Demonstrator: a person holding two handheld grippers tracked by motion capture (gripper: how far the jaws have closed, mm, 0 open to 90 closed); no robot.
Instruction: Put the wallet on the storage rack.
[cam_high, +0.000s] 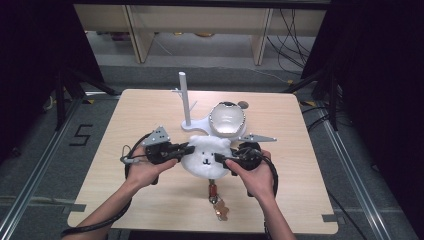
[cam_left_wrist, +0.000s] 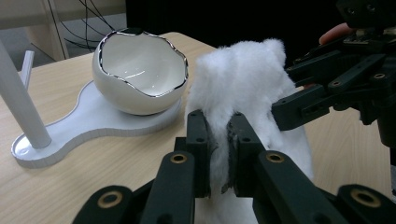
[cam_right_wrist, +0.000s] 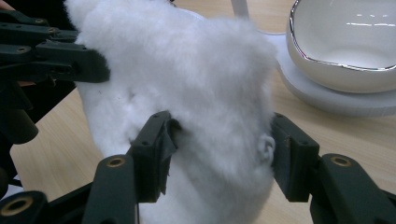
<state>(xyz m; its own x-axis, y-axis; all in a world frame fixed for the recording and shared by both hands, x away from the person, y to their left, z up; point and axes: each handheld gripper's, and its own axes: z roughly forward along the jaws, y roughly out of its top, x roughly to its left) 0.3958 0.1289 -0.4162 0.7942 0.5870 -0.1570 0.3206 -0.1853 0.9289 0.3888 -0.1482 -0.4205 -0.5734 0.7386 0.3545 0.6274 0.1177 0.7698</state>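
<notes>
A white fluffy bear-face plush (cam_high: 205, 157) (cam_left_wrist: 243, 79) (cam_right_wrist: 196, 70) is held just above the middle of the table between both grippers. My left gripper (cam_high: 189, 149) (cam_left_wrist: 219, 135) is shut on a thin fold at the plush's left edge. My right gripper (cam_high: 222, 159) (cam_right_wrist: 219, 140) straddles the right side with jaws wide apart, their pads pressed into the fur. In the left gripper view the right gripper (cam_left_wrist: 285, 93) comes in from the right. A red clasp with a brown charm (cam_high: 216, 200) trails from the plush's lower end onto the table.
Behind the plush, a white cracked-egg bowl (cam_high: 227, 119) (cam_left_wrist: 140, 74) (cam_right_wrist: 345, 42) sits on a flat white base (cam_left_wrist: 88, 126) that also carries an upright white post (cam_high: 184, 95). The wooden table (cam_high: 125, 190) has dark floor around it and shelving beyond.
</notes>
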